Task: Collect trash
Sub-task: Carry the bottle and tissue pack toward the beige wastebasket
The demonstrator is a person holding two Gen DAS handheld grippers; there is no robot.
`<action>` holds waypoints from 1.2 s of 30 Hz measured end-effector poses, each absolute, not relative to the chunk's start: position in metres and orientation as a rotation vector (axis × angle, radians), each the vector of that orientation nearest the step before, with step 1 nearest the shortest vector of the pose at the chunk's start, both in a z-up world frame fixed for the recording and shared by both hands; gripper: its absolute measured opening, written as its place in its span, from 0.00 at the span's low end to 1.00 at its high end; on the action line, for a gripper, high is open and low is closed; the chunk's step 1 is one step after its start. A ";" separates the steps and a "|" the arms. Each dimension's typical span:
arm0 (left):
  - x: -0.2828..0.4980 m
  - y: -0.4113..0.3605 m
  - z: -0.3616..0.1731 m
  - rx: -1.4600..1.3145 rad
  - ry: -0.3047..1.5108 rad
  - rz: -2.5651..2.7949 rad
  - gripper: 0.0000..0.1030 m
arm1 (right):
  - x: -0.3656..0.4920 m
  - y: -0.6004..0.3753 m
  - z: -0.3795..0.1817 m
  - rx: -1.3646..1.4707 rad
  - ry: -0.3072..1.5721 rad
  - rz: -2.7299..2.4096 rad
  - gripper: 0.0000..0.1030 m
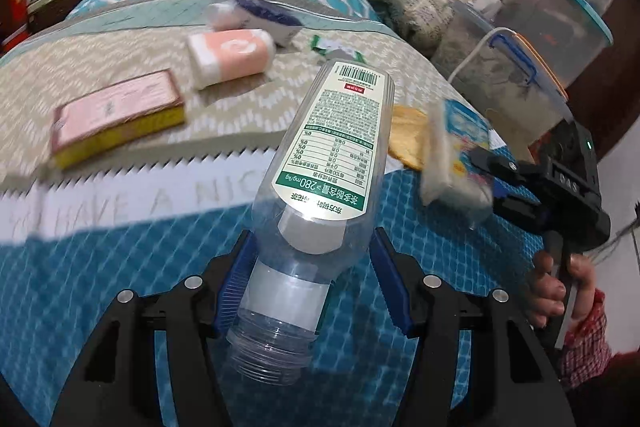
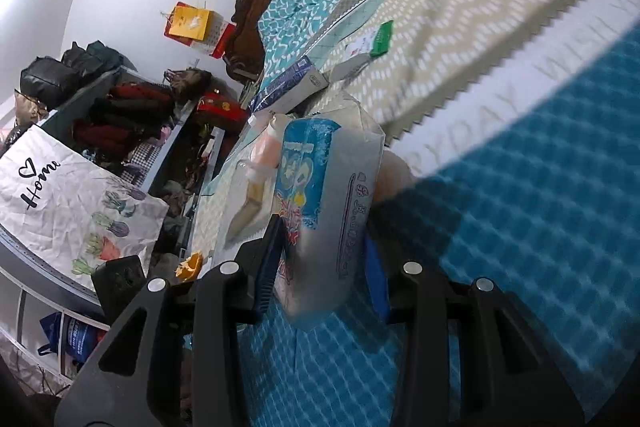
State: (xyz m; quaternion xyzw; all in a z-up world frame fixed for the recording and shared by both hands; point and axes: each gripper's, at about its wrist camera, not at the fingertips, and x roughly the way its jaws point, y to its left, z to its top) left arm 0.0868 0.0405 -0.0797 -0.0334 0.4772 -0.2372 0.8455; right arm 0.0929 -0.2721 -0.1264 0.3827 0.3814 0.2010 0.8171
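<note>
Trash is in both grippers above the bed: left gripper (image 1: 312, 267) clamps an uncapped plastic bottle (image 1: 320, 163) by the shoulder — right gripper (image 2: 324, 267) pinches a snack wrapper (image 2: 324, 211). Keep both grips firm.

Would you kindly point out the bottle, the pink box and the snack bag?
bottle (image 1: 332, 131): left wrist view, on its label.
pink box (image 1: 116, 107): left wrist view, on its top face.
snack bag (image 2: 320, 195): right wrist view, on its printed front.

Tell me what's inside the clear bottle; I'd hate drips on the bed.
Through the plastic bottle the neck and shoulder look empty, and the cap is off. The label hides the middle, so a little liquid there can't be ruled out.
</note>
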 end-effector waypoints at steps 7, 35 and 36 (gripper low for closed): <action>0.081 0.042 -0.074 -0.078 1.000 -0.435 0.63 | 0.068 -0.293 -0.127 0.789 0.755 0.297 0.74; 0.106 0.020 -0.070 -0.013 0.972 -0.437 0.63 | 0.038 -0.282 -0.097 0.756 0.687 0.471 0.34; 0.105 0.023 -0.064 -0.030 0.957 -0.438 0.63 | 0.030 -0.289 -0.087 0.744 0.640 0.464 0.34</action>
